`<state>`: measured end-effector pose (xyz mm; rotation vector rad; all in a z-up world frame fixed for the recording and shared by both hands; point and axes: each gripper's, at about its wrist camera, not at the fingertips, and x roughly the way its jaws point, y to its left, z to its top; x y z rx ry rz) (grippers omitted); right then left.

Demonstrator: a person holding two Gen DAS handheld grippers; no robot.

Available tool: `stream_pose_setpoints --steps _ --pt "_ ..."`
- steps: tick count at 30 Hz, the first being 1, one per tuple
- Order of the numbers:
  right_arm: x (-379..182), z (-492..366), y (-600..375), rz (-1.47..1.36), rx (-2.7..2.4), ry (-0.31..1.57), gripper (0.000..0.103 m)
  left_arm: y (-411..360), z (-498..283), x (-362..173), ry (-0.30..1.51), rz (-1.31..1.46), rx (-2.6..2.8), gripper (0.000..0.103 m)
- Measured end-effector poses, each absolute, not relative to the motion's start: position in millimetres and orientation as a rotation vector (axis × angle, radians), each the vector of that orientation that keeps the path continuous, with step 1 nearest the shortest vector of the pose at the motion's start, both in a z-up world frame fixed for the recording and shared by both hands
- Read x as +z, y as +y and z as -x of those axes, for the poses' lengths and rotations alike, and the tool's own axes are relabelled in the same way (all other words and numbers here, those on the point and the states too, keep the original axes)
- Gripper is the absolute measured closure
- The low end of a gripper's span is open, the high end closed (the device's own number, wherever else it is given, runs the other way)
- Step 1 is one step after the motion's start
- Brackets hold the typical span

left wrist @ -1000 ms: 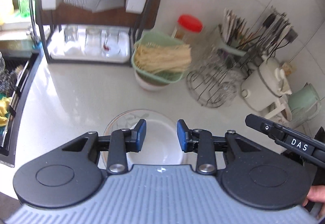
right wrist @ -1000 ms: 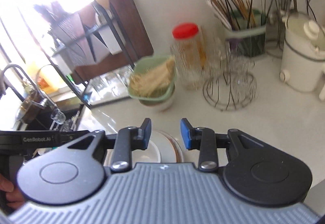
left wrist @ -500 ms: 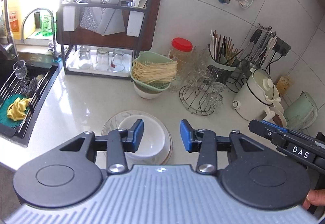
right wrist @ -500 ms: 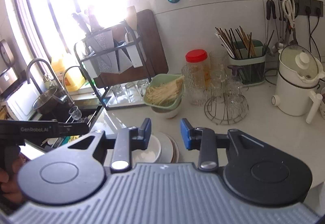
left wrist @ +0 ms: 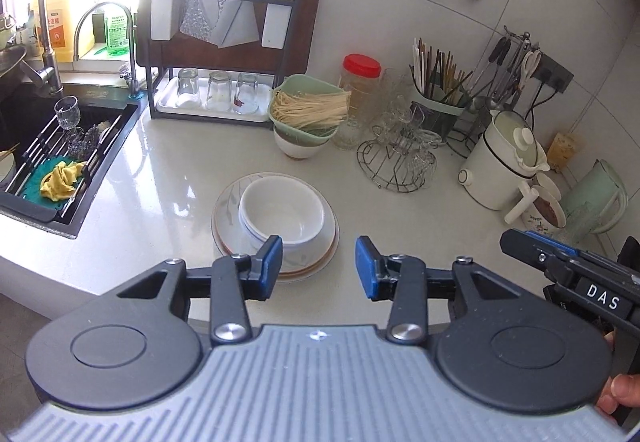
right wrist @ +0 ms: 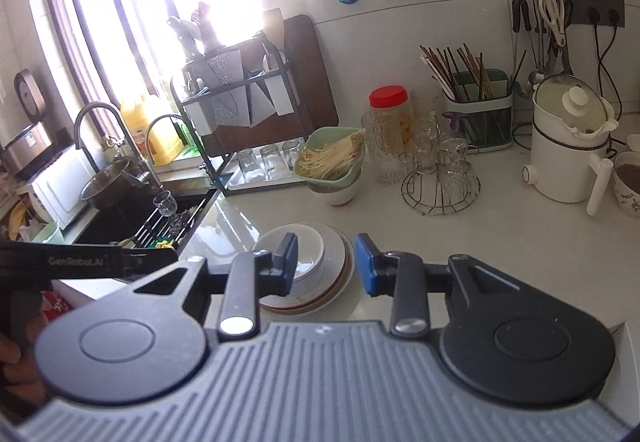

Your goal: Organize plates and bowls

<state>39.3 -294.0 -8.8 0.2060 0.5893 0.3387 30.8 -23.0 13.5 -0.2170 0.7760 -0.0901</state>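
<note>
White letters "DAS" stand on a black label plate on the side of the right gripper (left wrist: 592, 282), seen at the near right of the left wrist view. Grey lettering "GenRobot.AI" runs along the black side of the left gripper (right wrist: 72, 262), seen at the near left of the right wrist view. The green bottle (left wrist: 116, 29) and the yellow bottle (left wrist: 60, 33) at the far left behind the sink each carry a printed label, but the characters are too small and washed out to read. No other text is legible.
</note>
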Motion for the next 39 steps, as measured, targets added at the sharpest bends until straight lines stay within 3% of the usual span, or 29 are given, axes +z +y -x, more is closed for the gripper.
stream_pose_setpoints --steps 33,35,36,38,39 --pt "-33 0 -254 -0.172 0.229 0.608 0.067 22 -4 -11 0.826 0.163 -0.135 0.057" --pt "-34 -1 -253 -0.170 0.226 0.611 0.059 23 -5 -11 0.830 0.160 -0.137 0.057" --pt "-34 -2 -253 -0.172 0.225 0.610 0.054 23 -5 -11 0.831 0.154 -0.136 0.056" --pt "-33 -3 -252 -0.173 0.220 0.603 0.054 22 -6 -11 0.833 0.142 -0.132 0.044" --pt "-34 -3 -252 -0.168 0.220 0.604 0.054 22 -6 -11 0.830 0.141 -0.129 0.030"
